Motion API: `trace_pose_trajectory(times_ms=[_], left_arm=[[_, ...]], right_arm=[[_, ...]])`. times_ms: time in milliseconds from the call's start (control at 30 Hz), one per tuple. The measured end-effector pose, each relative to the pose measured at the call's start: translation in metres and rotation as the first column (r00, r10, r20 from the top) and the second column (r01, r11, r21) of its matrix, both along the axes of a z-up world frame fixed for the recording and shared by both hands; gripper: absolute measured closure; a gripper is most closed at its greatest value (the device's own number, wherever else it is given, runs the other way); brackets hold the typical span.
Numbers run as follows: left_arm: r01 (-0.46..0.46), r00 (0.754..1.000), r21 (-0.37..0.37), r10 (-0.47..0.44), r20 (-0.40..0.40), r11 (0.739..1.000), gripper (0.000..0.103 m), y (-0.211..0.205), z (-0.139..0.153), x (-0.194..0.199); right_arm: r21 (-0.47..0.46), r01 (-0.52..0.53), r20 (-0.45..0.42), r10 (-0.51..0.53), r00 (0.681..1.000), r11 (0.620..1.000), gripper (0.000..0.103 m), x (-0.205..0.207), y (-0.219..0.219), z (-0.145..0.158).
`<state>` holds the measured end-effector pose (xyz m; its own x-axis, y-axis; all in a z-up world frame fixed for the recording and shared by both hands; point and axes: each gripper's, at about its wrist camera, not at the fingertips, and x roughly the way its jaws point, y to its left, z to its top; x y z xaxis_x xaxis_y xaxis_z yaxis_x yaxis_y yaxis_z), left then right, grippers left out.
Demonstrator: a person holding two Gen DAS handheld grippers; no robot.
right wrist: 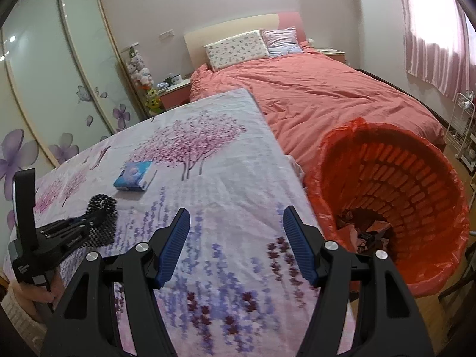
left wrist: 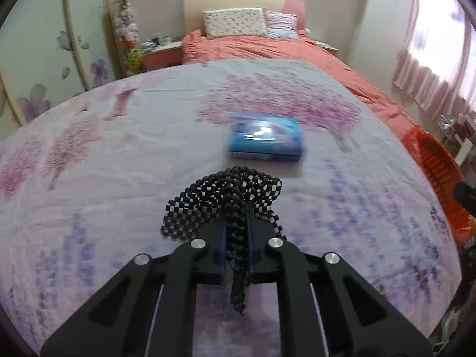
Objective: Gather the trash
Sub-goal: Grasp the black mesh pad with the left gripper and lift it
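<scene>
Left gripper [left wrist: 236, 232] clenched on a bunched black mesh mat [left wrist: 226, 199], pinched between both pads, resting on the floral tablecloth [left wrist: 119, 163]. Right gripper [right wrist: 236, 244] released, nothing between its blue pads, poised over the cloth's near edge. Blue tissue pack [left wrist: 264, 141] just beyond the mat. Red-lined trash basket [right wrist: 416, 172] beside the table, scraps inside.

Black mesh [left wrist: 226, 196] rubbery, open-weave; blue packet [left wrist: 265, 139] glossy; tablecloth [left wrist: 119, 160] matt cloth.
</scene>
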<state>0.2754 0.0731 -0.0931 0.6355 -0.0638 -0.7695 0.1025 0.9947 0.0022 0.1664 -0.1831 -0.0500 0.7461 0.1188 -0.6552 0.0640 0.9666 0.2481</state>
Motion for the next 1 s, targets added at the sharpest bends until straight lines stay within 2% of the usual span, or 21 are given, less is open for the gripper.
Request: trace_pose_trajectory(times_ms=[167, 267, 300, 367, 467, 667, 833, 1000], left_arm=[[-0.133, 0.991, 0.037, 0.133, 0.001, 0.99, 0.091, 0.056, 0.0, 0.0], [-0.202, 0.979, 0.007, 0.202, -0.015, 0.979, 0.086, 0.085, -0.005, 0.002], [-0.201, 0.98, -0.032, 0.201, -0.013, 0.979, 0.086, 0.092, -0.005, 0.0], [-0.204, 0.979, -0.058, 0.204, -0.015, 0.977, 0.086, 0.096, -0.004, 0.0], [-0.2, 0.98, -0.044, 0.2, -0.016, 0.979, 0.085, 0.092, -0.005, -0.001], [-0.2, 0.98, -0.067, 0.199, -0.021, 0.978, 0.085, 0.098, -0.007, 0.001], [-0.201, 0.98, -0.085, 0.2, -0.024, 0.976, 0.085, 0.103, -0.007, 0.002], [-0.202, 0.979, -0.075, 0.2, -0.023, 0.977, 0.085, 0.102, -0.007, 0.002]], right_arm=[[-0.016, -0.05, -0.013, 0.05, 0.999, 0.999, 0.038, 0.011, 0.027, -0.003], [-0.028, -0.076, -0.021, 0.076, 0.997, 0.997, 0.038, 0.02, 0.045, -0.006], [-0.029, -0.083, -0.025, 0.082, 0.996, 0.996, 0.038, 0.024, 0.05, -0.007], [-0.028, -0.09, -0.036, 0.089, 0.995, 0.996, 0.038, 0.035, 0.061, -0.009], [-0.008, -0.089, -0.06, 0.089, 0.994, 0.996, 0.038, 0.058, 0.073, -0.014], [0.105, -0.122, -0.104, 0.133, 0.986, 0.987, 0.038, 0.114, 0.094, -0.016], [0.125, -0.125, -0.118, 0.139, 0.983, 0.984, 0.038, 0.152, 0.109, -0.013], [0.131, -0.146, -0.166, 0.167, 0.972, 0.981, 0.038, 0.177, 0.123, -0.023]])
